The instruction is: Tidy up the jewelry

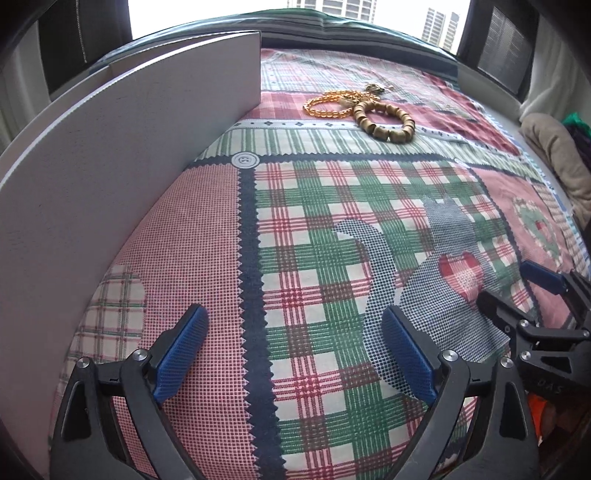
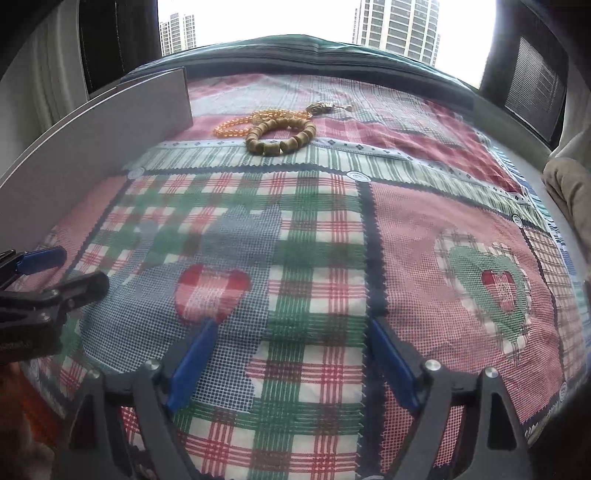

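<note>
Lying on checked woven cloth [image 1: 314,240], chunky wooden-bead bracelet [image 1: 384,120] touches amber bead strand [image 1: 325,105]; both tongs [image 1: 293,354] [image 2: 291,365] released.

A home bedroom: a bed [image 2: 406,206] under a patchwork-print plaid bedspread [image 1: 314,240] sits by a window [image 2: 295,22] overlooking high-rise apartment towers [image 2: 399,26], dark curtains [image 2: 118,40] alongside.

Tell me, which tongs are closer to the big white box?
Left. The left tongs hover open right beside the big white box; the right tongs hover open farther away, beyond the left ones.
</note>
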Available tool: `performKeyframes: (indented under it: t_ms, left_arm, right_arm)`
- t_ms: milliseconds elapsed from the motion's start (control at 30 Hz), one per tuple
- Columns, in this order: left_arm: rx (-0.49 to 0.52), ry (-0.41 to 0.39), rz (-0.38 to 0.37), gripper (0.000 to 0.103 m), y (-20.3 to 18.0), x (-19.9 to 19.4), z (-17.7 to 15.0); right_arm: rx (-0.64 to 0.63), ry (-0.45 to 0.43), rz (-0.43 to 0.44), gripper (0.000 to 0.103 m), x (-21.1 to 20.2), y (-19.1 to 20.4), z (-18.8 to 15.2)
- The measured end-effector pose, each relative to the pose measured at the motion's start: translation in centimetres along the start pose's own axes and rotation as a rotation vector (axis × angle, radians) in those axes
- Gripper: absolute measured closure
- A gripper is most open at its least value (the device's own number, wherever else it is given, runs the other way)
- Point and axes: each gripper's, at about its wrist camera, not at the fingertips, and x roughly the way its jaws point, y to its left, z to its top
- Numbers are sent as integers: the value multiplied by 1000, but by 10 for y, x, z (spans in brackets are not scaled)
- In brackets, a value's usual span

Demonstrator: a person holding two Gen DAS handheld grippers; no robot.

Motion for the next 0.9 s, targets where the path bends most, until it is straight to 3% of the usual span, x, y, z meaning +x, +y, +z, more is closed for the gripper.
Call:
performKeyframes:
  t_ms: [200,567,900]
  left_arm:
    - [23,0,44,0,-5,4,-2]
    - [25,5,39,0,-4,6,-1]
    - [18,71,43,0,-5,11,6]
  right_arm:
    - [15,-8,11,14,2,-2,-2]
    - [21,0,15,12,4,-4,0]
    - [43,35,2,12,5,-4,3]
